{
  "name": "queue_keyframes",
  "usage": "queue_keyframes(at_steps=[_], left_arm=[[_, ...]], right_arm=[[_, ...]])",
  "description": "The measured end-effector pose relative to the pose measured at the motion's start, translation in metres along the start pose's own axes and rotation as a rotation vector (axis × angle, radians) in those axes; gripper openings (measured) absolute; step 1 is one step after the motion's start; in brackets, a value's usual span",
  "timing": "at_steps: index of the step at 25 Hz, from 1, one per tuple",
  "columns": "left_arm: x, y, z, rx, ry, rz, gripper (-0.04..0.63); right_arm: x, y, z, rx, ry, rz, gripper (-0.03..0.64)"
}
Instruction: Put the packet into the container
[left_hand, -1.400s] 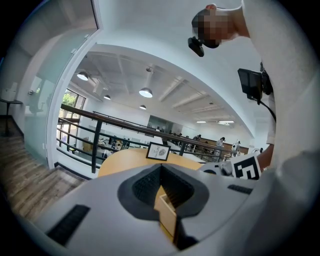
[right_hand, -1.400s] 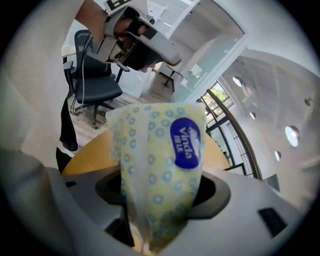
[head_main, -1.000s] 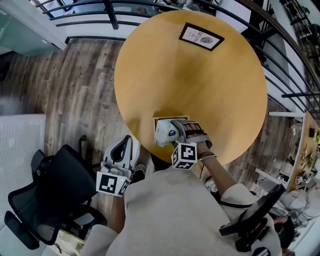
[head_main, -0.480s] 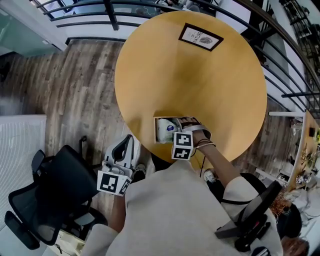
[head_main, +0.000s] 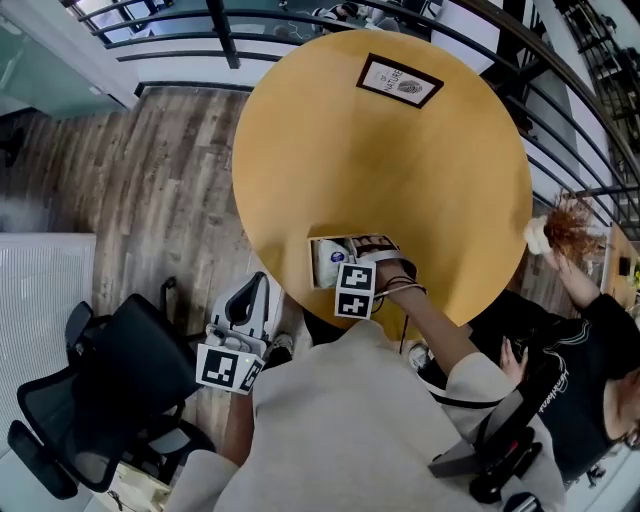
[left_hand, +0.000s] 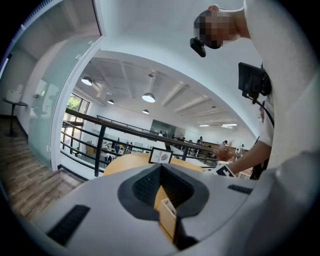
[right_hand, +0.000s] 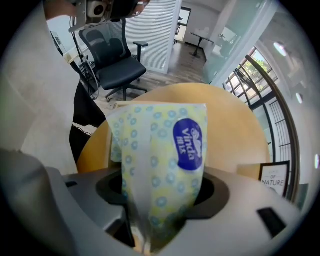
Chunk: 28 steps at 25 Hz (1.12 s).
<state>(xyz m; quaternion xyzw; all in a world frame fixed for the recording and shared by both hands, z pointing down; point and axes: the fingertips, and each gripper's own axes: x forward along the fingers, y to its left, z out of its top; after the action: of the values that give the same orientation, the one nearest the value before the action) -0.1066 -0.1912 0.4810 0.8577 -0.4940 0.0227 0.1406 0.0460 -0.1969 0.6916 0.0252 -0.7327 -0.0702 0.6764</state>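
Note:
A white and yellow tissue packet (right_hand: 160, 165) with a blue label stands upright between the jaws of my right gripper (right_hand: 160, 220), which is shut on it. In the head view the packet (head_main: 327, 264) sits low inside a small open box (head_main: 318, 246) near the front edge of the round wooden table (head_main: 400, 180), with the right gripper (head_main: 347, 268) over the box. My left gripper (head_main: 250, 300) hangs off the table to the left, above the floor. Its jaws (left_hand: 161, 167) meet at the tips and hold nothing.
A framed sign (head_main: 400, 80) lies at the table's far side. A black office chair (head_main: 100, 400) stands at the lower left, close to the left gripper. A railing (head_main: 200, 30) runs behind the table. A person in black (head_main: 560, 340) is at the right edge.
The right gripper has drawn back towards me and tipped down over the box, lowering the packet deeper into it. A person in black has come into view at the right. The left gripper stayed still.

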Motion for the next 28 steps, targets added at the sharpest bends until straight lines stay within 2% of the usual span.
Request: queue_keyframes(at_steps=[7, 16, 20, 23, 28], left_arm=[[-0.006, 0.003, 0.005, 0.021, -0.014, 0.014, 0.005], [-0.006, -0.003, 0.005, 0.036, -0.006, -0.008, 0.005], [-0.008, -0.006, 0.003, 0.039, -0.002, -0.008, 0.006], [-0.009, -0.005, 0.003, 0.037, -0.003, -0.003, 0.005], [-0.008, -0.004, 0.003, 0.034, -0.002, -0.005, 0.005]], right_arm=[[-0.004, 0.001, 0.002, -0.012, -0.015, 0.039, 0.301], [-0.012, 0.002, 0.002, -0.057, 0.002, 0.080, 0.321], [-0.008, 0.004, 0.002, -0.106, 0.006, 0.048, 0.321], [-0.008, 0.003, 0.004, -0.092, -0.009, 0.038, 0.321], [-0.015, 0.003, 0.005, -0.092, 0.003, 0.081, 0.325]])
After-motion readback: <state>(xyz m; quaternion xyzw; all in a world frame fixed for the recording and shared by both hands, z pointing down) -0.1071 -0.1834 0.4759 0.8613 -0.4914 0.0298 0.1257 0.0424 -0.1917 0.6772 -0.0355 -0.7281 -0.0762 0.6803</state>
